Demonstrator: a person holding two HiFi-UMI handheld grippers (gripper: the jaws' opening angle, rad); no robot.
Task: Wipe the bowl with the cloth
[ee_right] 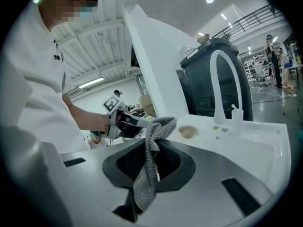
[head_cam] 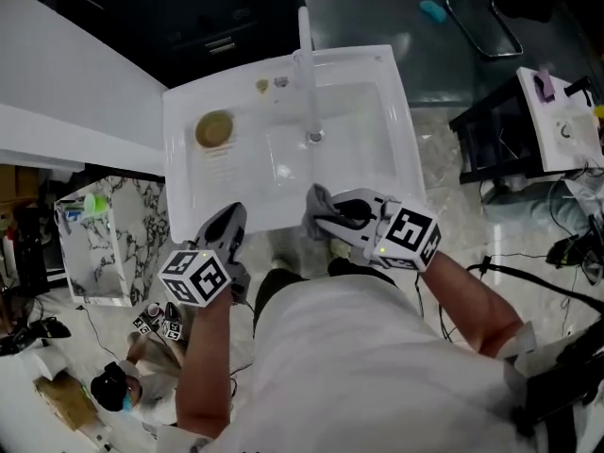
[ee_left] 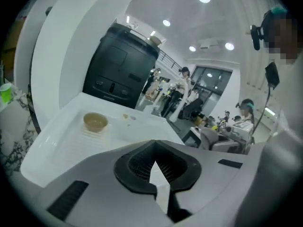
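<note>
Left gripper [head_cam: 231, 221] has its jaws pressed together with nothing between them, as its own view [ee_left: 158, 174] shows. Right gripper [head_cam: 321, 217] is clamped on the grey cloth [ee_right: 158, 126], which is bunched above the jaws and hangs down through them.

The bowl [head_cam: 214, 129] stands upright, mouth up, on the ridged drainboard [head_cam: 222, 173] of the white sink unit [head_cam: 396, 121]. It is round, so it has no long axis to line up with. From both grippers it lies ahead, across the drainboard and well apart from either.

From the left gripper it sits ahead and a little to the left [ee_left: 95, 122]. From the right gripper it is ahead but clearly off to the left [ee_right: 188, 132], on the far side of the left gripper from it. The basin [head_cam: 359, 149] and faucet [head_cam: 307, 74] lie straight ahead of the right gripper.

The empty left gripper is the nearer one, so it looks better placed to steady the bowl. The cloth would have to travel forward and leftward to reach it.
</note>
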